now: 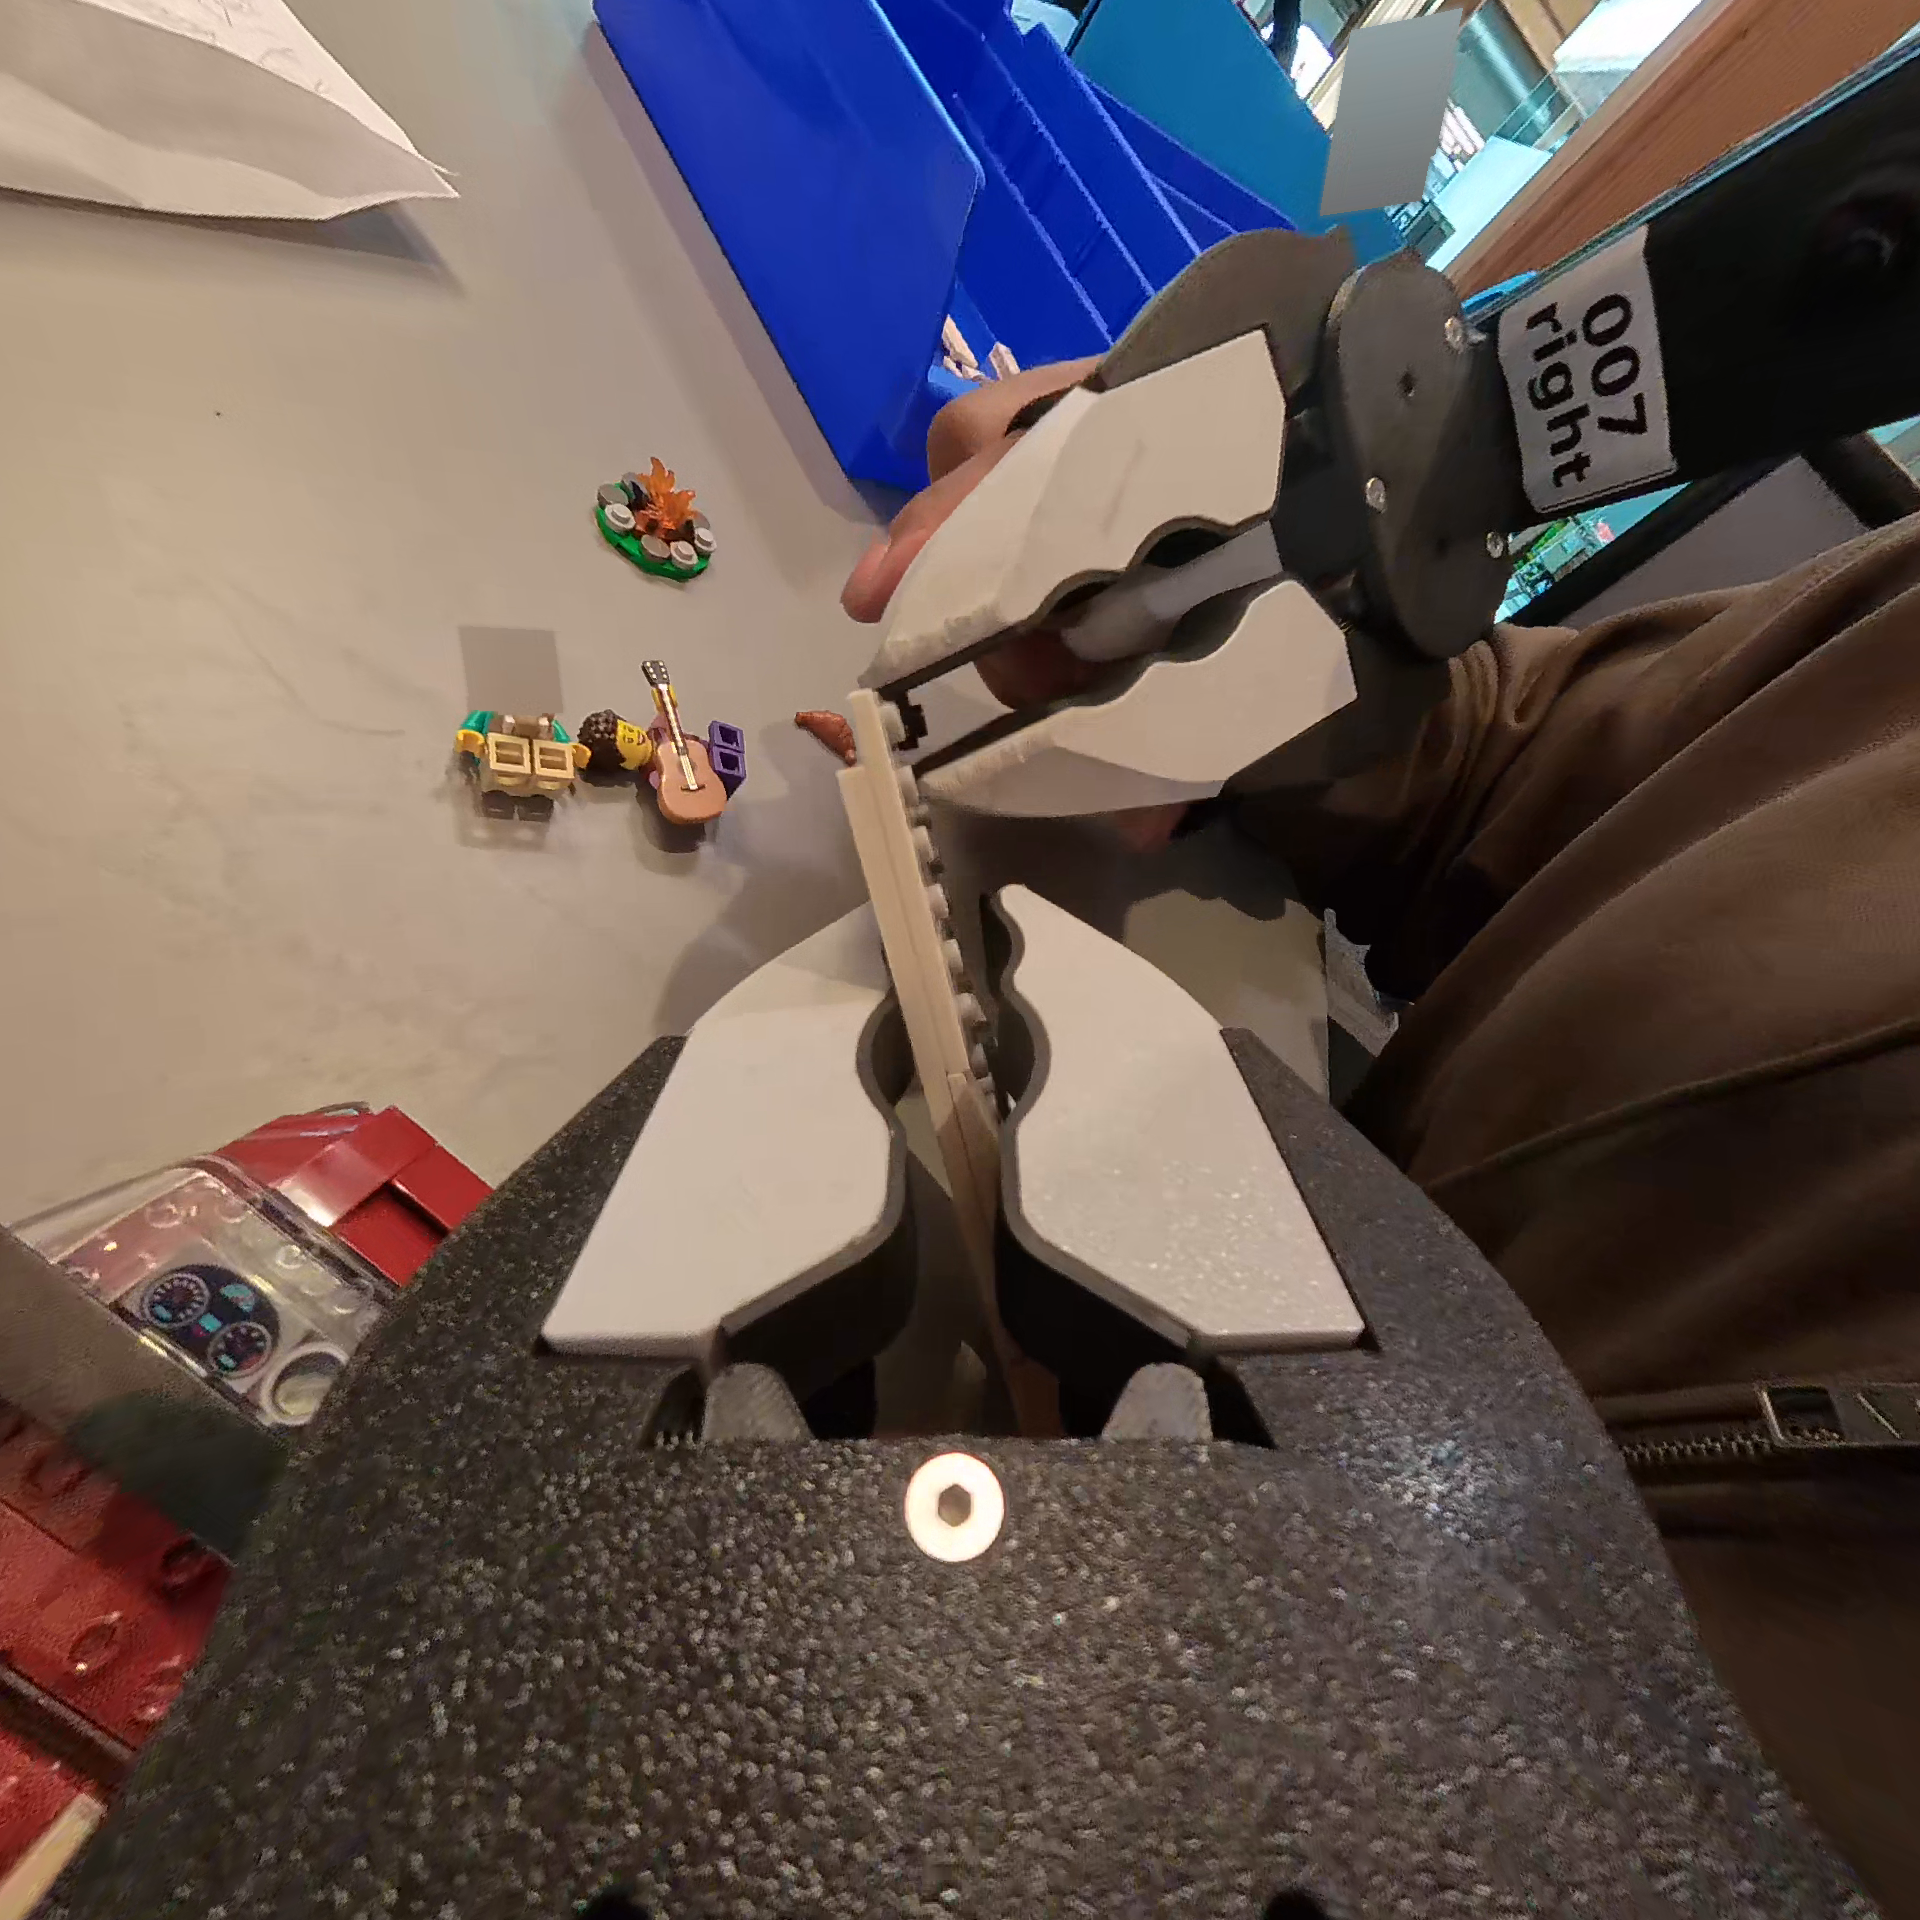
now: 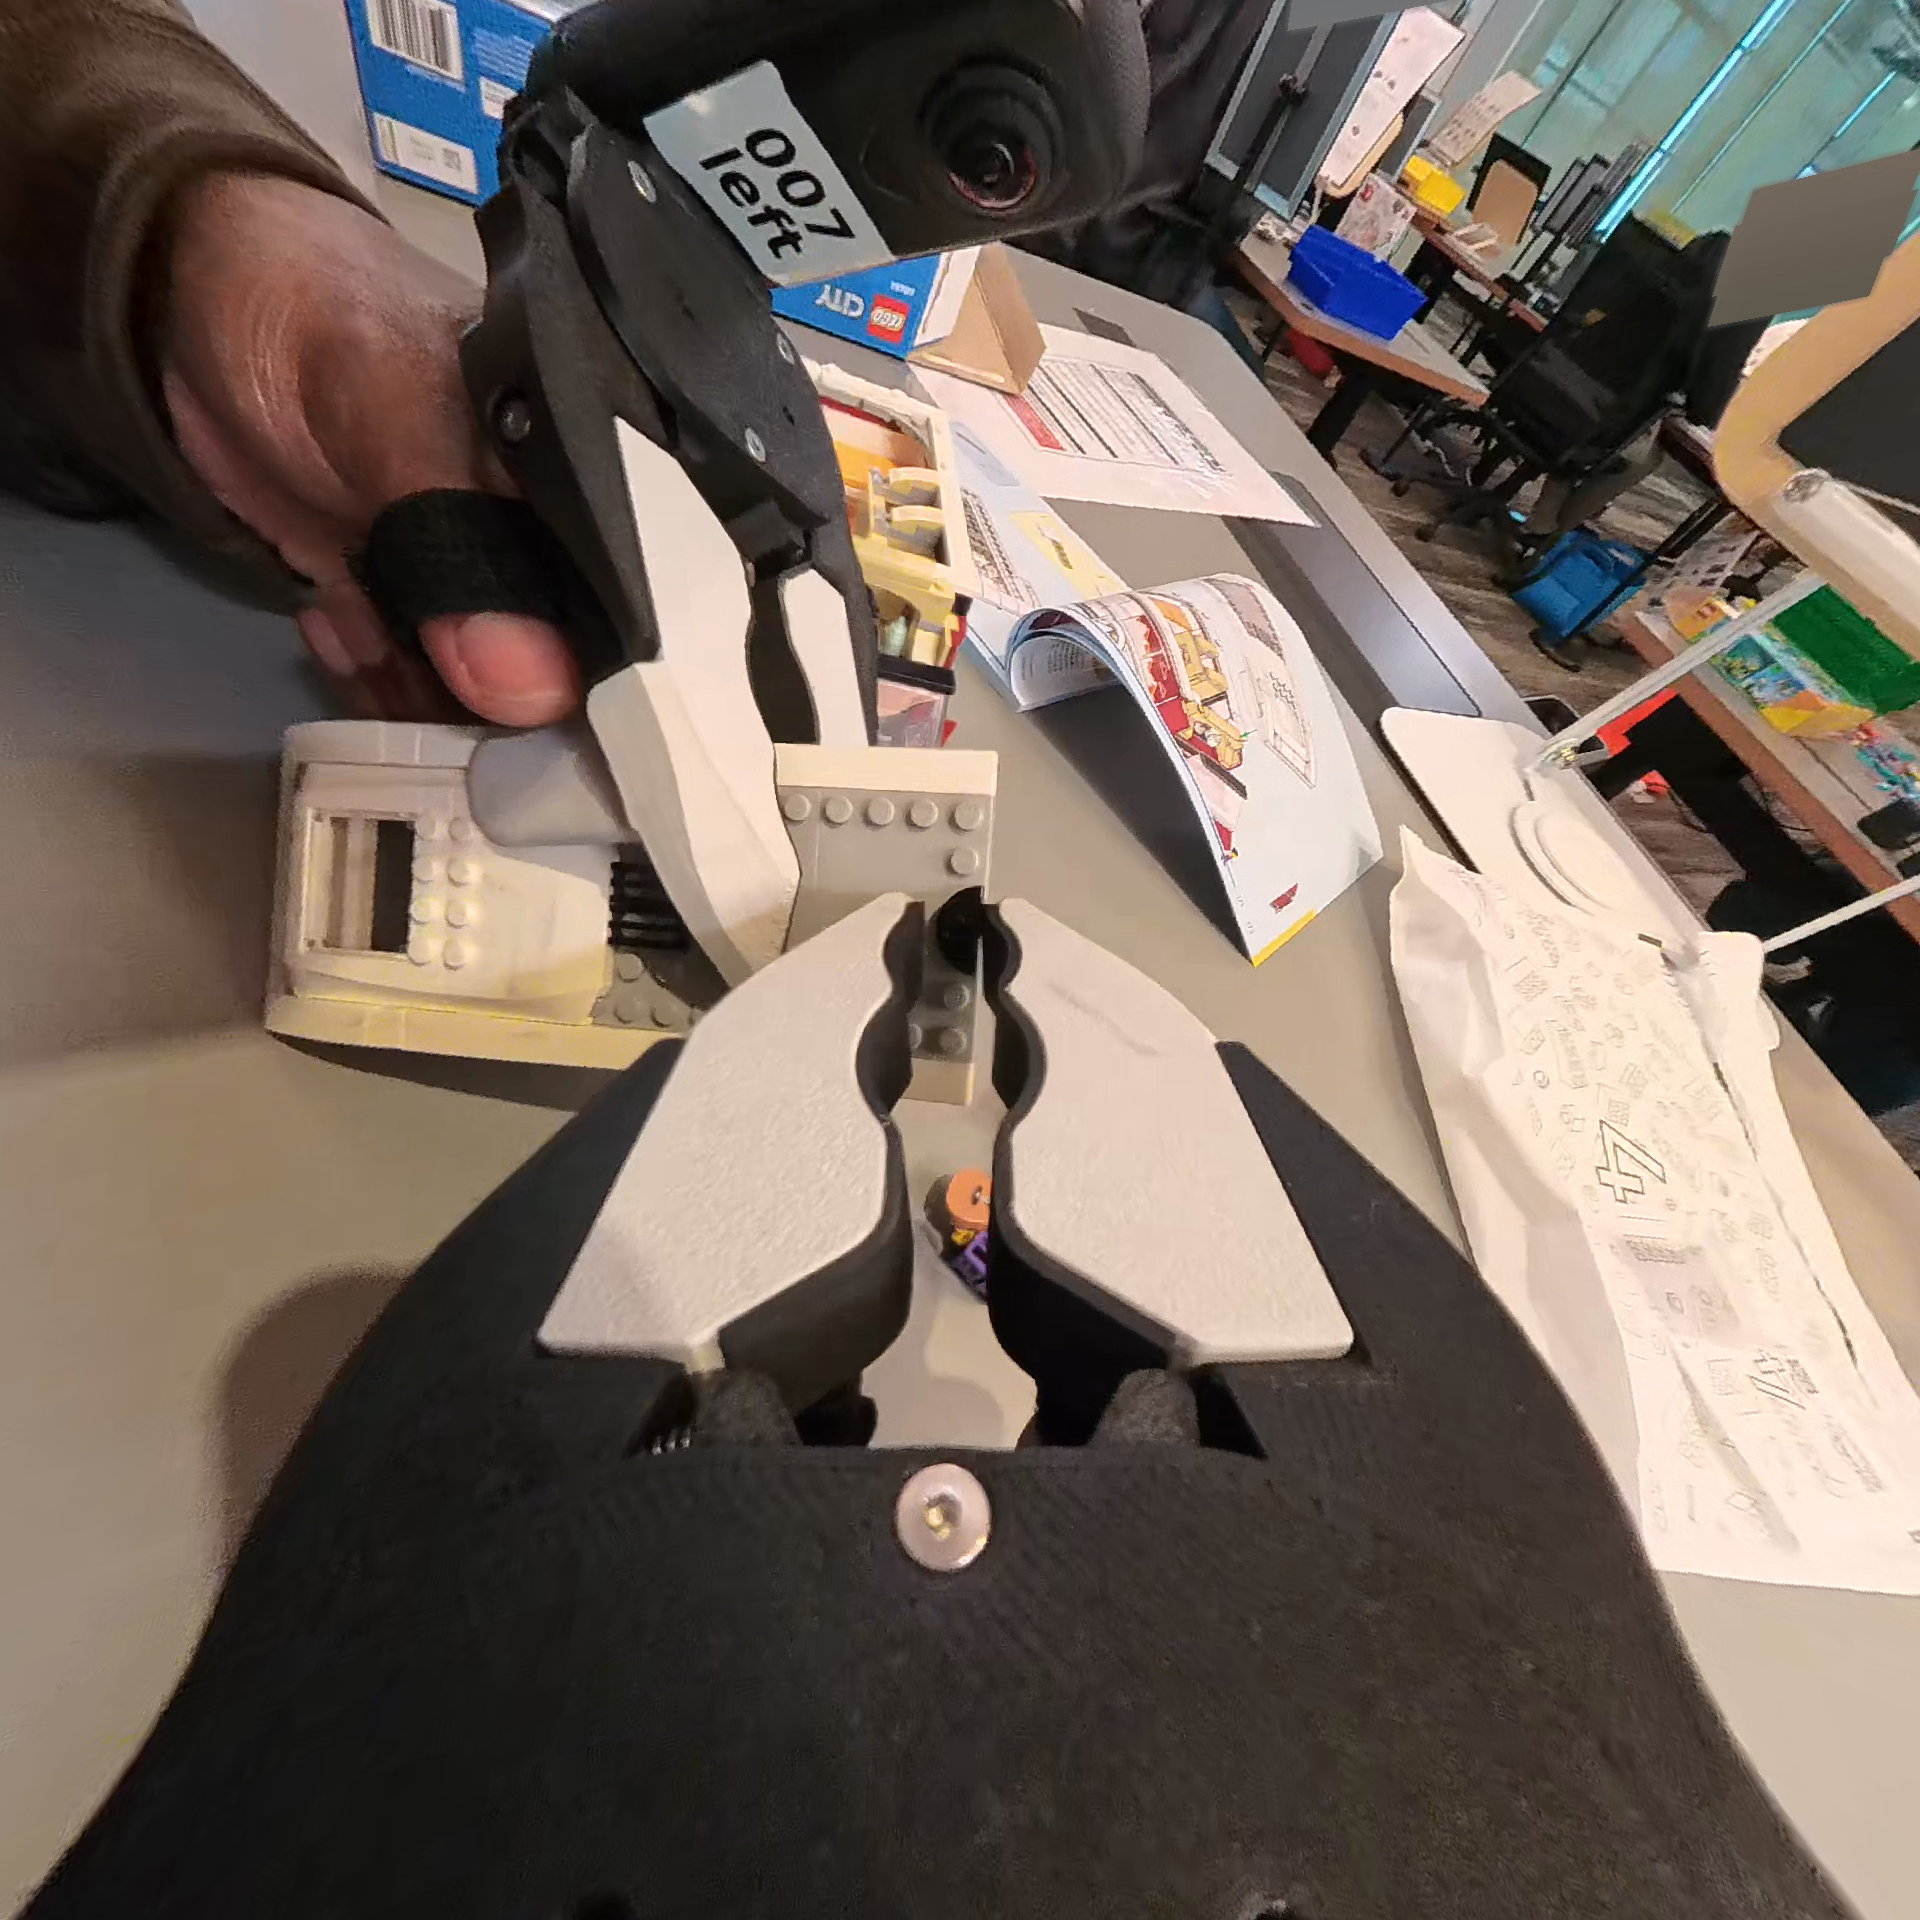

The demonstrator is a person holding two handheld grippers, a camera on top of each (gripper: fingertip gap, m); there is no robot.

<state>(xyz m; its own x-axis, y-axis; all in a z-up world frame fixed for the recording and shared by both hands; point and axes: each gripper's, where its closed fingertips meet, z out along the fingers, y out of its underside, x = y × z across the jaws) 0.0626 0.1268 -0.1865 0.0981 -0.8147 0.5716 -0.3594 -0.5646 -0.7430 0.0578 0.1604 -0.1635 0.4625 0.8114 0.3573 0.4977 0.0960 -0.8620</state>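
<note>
Gripping a cream-and-grey brick plate (image 1: 914,914) edge-on, left gripper (image 1: 940,997) clamps its near end; right gripper (image 2: 951,966) pinches a small black piece (image 2: 956,925) at the plate's far end, above the grey table (image 1: 260,520); toy figures (image 1: 592,748) lie left.

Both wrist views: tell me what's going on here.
A person is holding a two-finger gripper in each hand over a grey table. The left gripper clamps a flat grey-and-cream brick plate assembly edge-on. The right gripper has a small black piece between its jaws at the plate's studded face. Minifigures and a toy campfire lie beyond.
</note>
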